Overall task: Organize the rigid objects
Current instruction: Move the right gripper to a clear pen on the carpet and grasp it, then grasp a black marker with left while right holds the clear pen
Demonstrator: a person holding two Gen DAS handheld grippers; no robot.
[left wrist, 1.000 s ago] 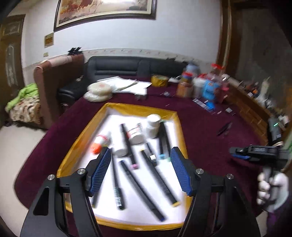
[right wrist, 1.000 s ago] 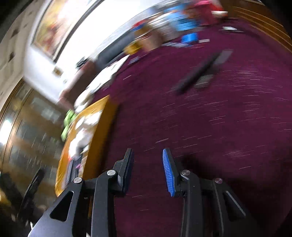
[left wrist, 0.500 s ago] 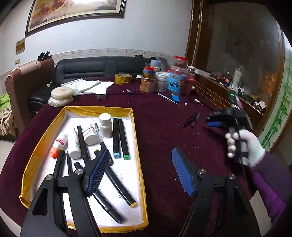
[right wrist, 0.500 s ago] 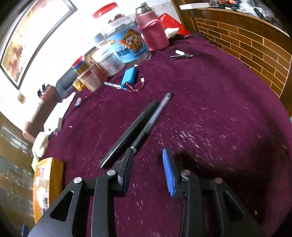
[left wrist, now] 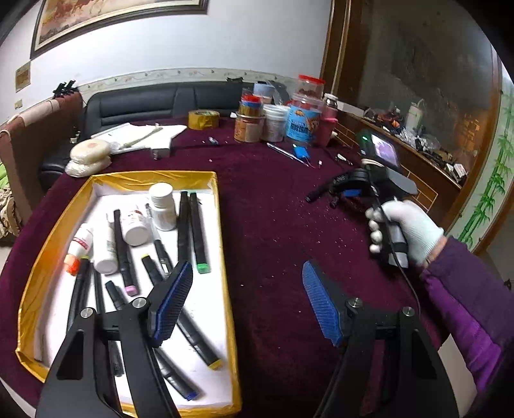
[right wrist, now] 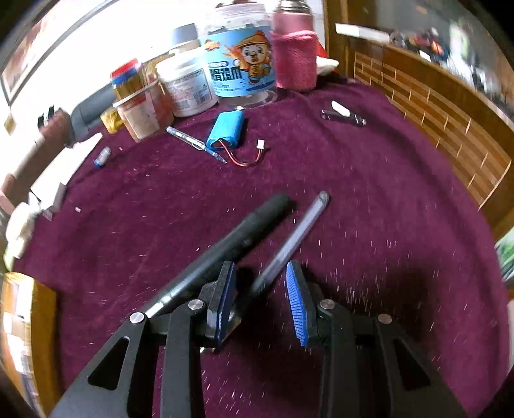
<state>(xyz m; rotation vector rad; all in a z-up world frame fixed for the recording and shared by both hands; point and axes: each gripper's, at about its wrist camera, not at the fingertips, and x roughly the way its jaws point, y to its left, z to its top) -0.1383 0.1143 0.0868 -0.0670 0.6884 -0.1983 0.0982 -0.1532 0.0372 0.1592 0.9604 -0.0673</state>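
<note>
Hovering over maroon tablecloth [right wrist: 369,199]: right gripper [right wrist: 260,289], jaws parted, grey pen [right wrist: 289,241] lying between pads, ungripped; black marker [right wrist: 231,244] just beside. Left gripper [left wrist: 247,302] wide, empty, above gold-rimmed tray [left wrist: 221,244] edge; markers [left wrist: 196,231], bottles [left wrist: 162,205] inside.

Premises are presenting as a home living room: black sofa [left wrist: 154,103], framed painting [left wrist: 119,19], cluttered cloth-covered table [left wrist: 273,225].
</note>
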